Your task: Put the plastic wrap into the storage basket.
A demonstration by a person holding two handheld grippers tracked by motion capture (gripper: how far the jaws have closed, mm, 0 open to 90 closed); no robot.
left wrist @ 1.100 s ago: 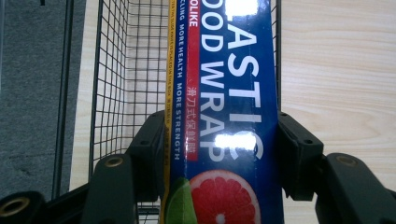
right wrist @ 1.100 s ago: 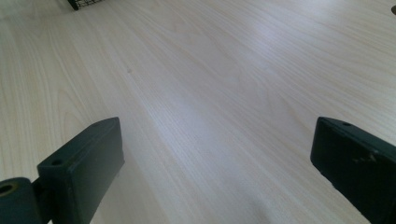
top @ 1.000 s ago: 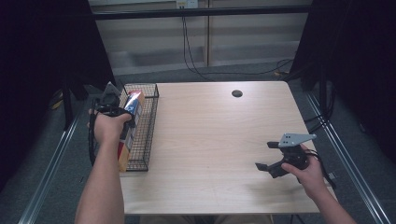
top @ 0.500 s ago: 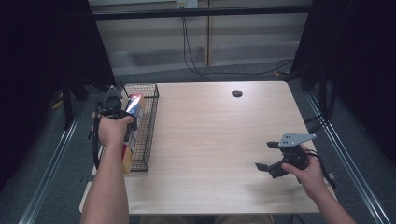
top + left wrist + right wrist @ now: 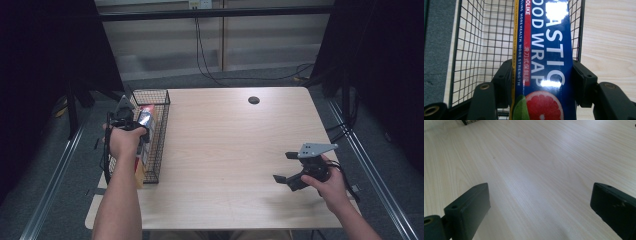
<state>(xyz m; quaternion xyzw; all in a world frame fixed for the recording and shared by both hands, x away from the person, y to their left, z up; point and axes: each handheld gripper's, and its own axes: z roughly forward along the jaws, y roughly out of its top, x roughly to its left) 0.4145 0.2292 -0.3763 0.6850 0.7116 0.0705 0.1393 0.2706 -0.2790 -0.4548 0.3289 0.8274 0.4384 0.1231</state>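
A long blue plastic wrap box (image 5: 546,62) with a grapefruit picture lies lengthwise in a black wire basket (image 5: 161,95) at the table's left edge. My left gripper (image 5: 541,77) is shut on the box, one jaw on each long side. In the high view the left gripper (image 5: 131,120) sits over the basket's middle, with the box (image 5: 146,117) showing just beyond the hand. Near the table's front right, my right gripper (image 5: 286,167) hovers low over bare wood, open, its jaws wide apart and pointing left. In the right gripper view the right gripper (image 5: 541,207) has nothing between its jaws.
The light wooden table (image 5: 225,150) has a round cable hole (image 5: 254,100) at the back. A yellowish item (image 5: 139,175) lies at the basket's near end. Metal rails (image 5: 60,165) run along both sides of the table, and cables hang behind it.
My left hand has drawn back toward the person along the basket, carrying the box with it. The right gripper has stayed in place.
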